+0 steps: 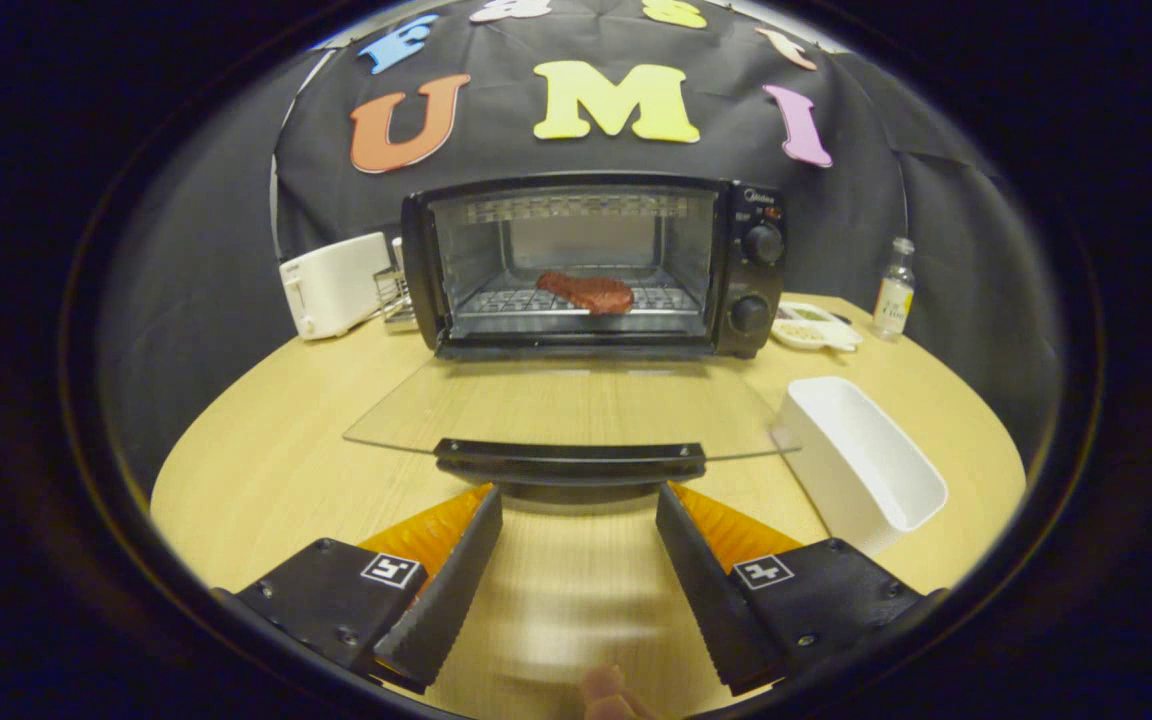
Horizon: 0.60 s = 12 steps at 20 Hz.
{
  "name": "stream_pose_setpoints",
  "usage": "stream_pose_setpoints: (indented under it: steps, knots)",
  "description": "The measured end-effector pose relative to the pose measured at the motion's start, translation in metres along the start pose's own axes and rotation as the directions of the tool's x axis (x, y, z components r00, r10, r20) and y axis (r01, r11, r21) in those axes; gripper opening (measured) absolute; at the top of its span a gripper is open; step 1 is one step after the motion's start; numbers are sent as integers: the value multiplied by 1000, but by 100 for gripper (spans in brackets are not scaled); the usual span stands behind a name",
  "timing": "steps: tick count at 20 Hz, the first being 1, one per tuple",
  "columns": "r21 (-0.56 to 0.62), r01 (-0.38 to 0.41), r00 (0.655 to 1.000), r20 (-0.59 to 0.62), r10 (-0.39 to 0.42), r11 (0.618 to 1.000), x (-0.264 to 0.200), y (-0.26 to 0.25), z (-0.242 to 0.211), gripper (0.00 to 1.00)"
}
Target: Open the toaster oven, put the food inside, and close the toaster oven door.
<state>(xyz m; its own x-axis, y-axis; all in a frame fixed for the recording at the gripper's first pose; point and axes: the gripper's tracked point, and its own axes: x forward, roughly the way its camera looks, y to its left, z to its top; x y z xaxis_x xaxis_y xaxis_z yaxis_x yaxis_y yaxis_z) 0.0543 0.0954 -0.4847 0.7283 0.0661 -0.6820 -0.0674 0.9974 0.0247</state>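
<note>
Two fingers of the claw are standing spread apart just before the lowered glass door of the toaster oven, whose rack is carrying the food near the table's far edge.

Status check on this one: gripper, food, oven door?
Gripper open, fingers just short of the door handle, holding nothing. Meat on the rack inside the toaster oven. Glass door folded down flat, not yet closed. Nothing in the way.
</note>
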Motion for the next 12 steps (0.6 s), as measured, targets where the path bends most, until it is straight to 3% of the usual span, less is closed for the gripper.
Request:
stream_pose_setpoints:
  steps: [12]
  knots:
    - [3, 71, 997, 31, -71, 997, 6, 2, 12, 99]
